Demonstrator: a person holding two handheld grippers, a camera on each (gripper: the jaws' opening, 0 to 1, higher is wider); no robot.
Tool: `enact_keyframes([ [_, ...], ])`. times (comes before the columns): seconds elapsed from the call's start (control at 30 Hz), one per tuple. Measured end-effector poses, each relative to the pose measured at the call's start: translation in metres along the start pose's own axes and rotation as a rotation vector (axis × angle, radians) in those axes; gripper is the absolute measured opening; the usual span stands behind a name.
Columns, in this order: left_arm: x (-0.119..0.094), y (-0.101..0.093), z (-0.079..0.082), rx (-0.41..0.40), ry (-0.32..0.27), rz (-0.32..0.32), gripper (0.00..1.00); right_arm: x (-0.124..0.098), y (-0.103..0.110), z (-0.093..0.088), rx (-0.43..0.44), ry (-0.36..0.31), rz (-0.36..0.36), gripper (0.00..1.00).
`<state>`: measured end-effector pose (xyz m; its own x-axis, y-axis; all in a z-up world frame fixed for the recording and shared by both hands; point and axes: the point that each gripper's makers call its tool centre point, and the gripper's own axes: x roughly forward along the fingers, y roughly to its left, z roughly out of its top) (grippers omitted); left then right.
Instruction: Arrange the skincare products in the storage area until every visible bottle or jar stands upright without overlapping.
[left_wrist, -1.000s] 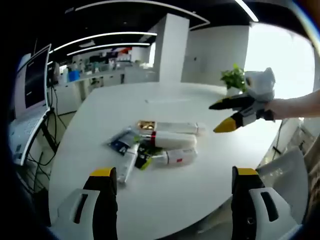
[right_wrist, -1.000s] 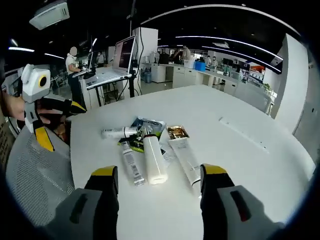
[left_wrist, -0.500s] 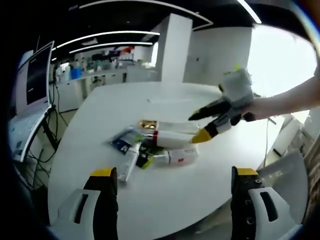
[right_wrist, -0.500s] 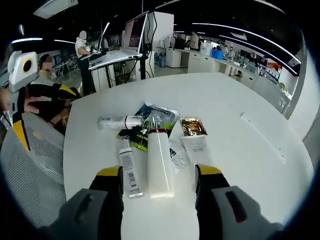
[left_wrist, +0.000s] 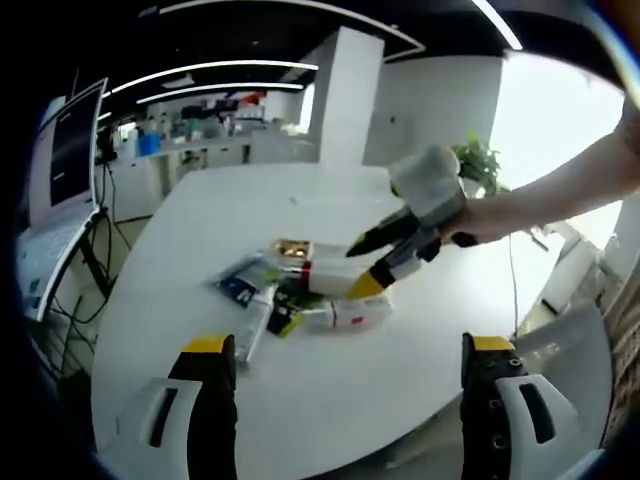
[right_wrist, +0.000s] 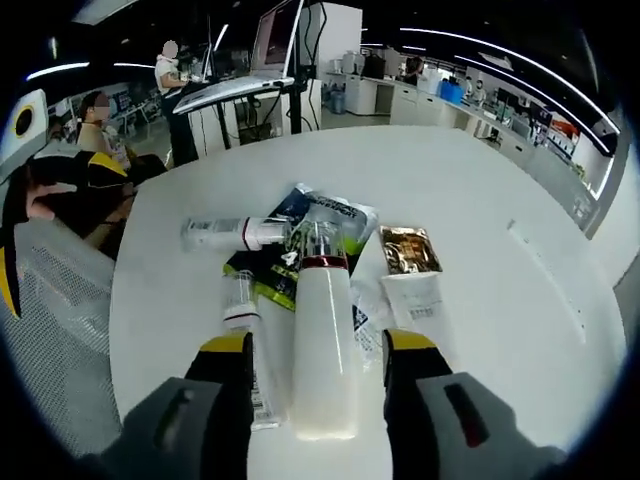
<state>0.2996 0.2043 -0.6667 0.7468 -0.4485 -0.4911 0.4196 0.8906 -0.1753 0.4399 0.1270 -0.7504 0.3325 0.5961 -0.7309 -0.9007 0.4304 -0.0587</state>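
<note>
Several skincare products lie flat in an overlapping pile on the white round table (left_wrist: 190, 220). A white bottle with a red band (right_wrist: 325, 350) lies lengthwise between the jaws of my right gripper (right_wrist: 318, 345), which is open and straddles it. Left of the bottle lies a thin barcode tube (right_wrist: 243, 325). A gold-ended tube (right_wrist: 410, 280) is to its right, and another tube (right_wrist: 225, 233) and dark-green sachets (right_wrist: 325, 215) lie beyond. In the left gripper view my right gripper (left_wrist: 362, 265) hovers over the pile (left_wrist: 300, 285). My left gripper (left_wrist: 345, 350) stands open, short of the pile.
A monitor on a stand (left_wrist: 60, 150) is off the table's left side, and a plant (left_wrist: 470, 155) stands at the far edge. A mesh chair (right_wrist: 55, 330) sits by the near table edge. People sit at desks (right_wrist: 165, 70) in the background.
My right gripper has come down and forward over the pile, so the white bottle now lies between its open jaws. The left gripper has barely moved.
</note>
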Motion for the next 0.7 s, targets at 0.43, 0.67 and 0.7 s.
enact_keyframes([
  [0.43, 0.0, 0.003, 0.001, -0.028, -0.012, 0.0, 0.91, 0.027, -0.007, 0.005, -0.037, 0.076, 0.014, 0.45],
  [0.67, 0.001, 0.003, 0.001, -0.038, -0.012, -0.007, 0.91, 0.041, -0.008, -0.003, -0.078, 0.162, 0.017, 0.42],
  [0.7, 0.001, 0.003, 0.001, -0.038, -0.012, -0.007, 0.91, 0.041, -0.008, -0.004, -0.074, 0.174, 0.02, 0.42],
])
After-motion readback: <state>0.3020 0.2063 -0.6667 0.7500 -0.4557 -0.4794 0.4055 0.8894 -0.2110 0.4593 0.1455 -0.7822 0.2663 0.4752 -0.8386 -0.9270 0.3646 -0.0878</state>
